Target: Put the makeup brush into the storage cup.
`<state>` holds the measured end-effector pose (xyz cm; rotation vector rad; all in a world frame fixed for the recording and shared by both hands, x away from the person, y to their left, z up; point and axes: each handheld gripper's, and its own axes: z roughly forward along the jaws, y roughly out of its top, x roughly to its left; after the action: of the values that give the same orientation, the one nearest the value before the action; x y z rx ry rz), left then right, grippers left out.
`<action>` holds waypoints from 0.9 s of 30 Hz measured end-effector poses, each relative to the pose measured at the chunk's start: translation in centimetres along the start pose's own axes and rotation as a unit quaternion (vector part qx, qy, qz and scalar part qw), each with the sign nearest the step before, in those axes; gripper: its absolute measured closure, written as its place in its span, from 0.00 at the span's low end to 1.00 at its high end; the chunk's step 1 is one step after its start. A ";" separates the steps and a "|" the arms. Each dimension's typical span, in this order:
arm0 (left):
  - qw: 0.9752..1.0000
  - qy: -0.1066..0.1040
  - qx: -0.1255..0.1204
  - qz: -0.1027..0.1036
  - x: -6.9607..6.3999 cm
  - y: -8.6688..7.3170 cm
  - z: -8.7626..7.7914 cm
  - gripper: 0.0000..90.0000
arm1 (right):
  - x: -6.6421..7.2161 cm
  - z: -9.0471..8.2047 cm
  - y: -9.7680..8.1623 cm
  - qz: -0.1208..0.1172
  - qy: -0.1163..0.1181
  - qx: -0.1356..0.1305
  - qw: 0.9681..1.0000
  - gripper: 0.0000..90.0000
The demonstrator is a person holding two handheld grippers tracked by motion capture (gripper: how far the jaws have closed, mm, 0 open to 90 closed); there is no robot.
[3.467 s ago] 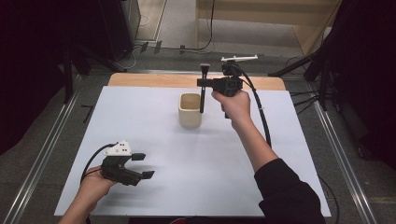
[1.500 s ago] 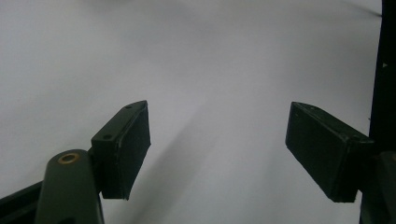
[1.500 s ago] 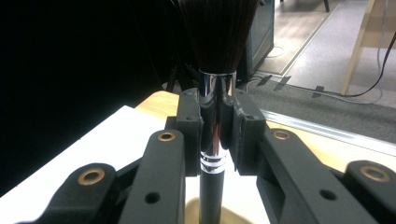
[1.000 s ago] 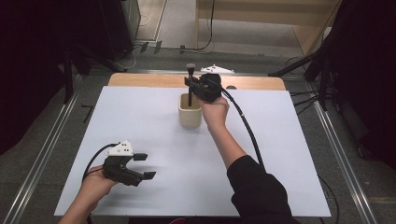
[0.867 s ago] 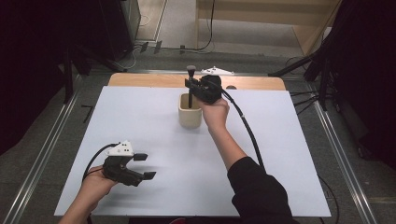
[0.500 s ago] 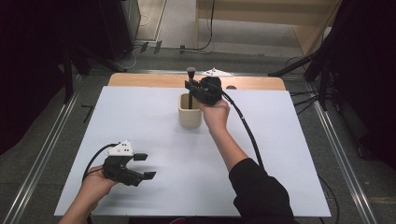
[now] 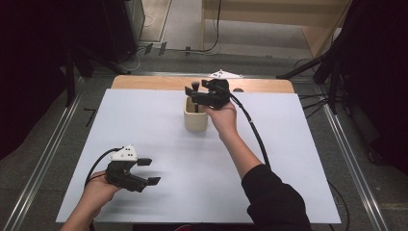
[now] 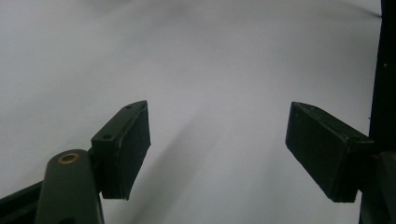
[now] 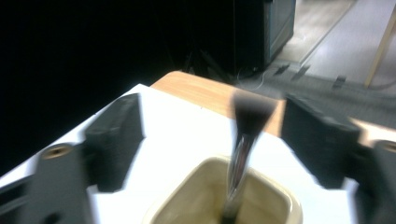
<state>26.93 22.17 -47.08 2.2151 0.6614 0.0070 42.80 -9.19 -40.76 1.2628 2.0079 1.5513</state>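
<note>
Right gripper [image 9: 212,140] jaws just opened wide; brush [image 9: 245,135] stands loose between them in cup [image 7: 196,120]. Left gripper [image 8: 217,149] jaws wide, empty, over tabletop [image 7: 159,144]

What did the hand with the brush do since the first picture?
The right gripper carried the brush over the cup, lowered it in handle first, and its jaws have just been opening, letting go. The brush now stands in the cup. The left gripper and cup stayed put.

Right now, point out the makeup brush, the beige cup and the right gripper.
makeup brush [image 9: 251,111], right gripper view, on its dark bristle head.
beige cup [image 7: 196,122], high view, on its front wall.
right gripper [image 9: 212,140], right gripper view, midway between its open fingertips.
</note>
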 end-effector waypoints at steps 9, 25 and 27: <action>1.000 0.000 0.001 0.000 0.0 0.0 0.0 0.25 | -0.6 -1.2 0.1 0.001 0.005 0.032 0.999 0.16; 1.000 0.003 0.003 -0.002 0.0 -0.1 0.0 0.25 | 0.1 -2.8 -1.2 -0.029 0.044 0.072 0.996 0.19; 1.000 0.003 0.003 -0.002 0.0 -0.1 0.0 0.25 | 0.3 -3.1 -1.4 -0.032 0.048 0.074 0.996 0.19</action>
<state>26.91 22.20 -47.15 2.2195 0.6710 0.0104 39.87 -10.92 -40.81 1.1836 2.2373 1.4836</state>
